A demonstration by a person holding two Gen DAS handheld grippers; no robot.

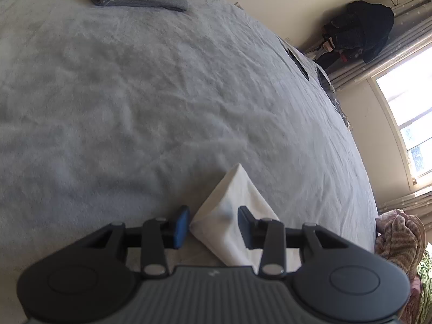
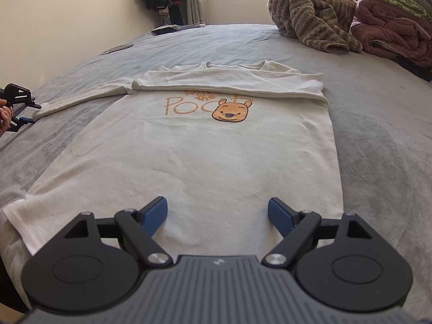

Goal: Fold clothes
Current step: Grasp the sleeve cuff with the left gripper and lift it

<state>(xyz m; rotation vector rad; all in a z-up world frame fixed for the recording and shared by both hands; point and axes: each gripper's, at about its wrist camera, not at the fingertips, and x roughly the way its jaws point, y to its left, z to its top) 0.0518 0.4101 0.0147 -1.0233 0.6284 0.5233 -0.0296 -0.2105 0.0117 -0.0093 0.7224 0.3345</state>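
Open grey bed (image 2: 378, 140) lies on both sides of the shirt (image 2: 189, 156). Heaped blankets (image 2: 351, 21) block the far right corner.

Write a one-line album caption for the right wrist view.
Open right gripper hovers over a cream shirt on a grey bed.

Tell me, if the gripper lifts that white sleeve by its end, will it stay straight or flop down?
It will probably flop: the sleeve lies limp and flat on the grey bedspread, like soft knit. It looks light, since its cuff is thin between the left gripper. The rest of the sweatshirt might drag along.
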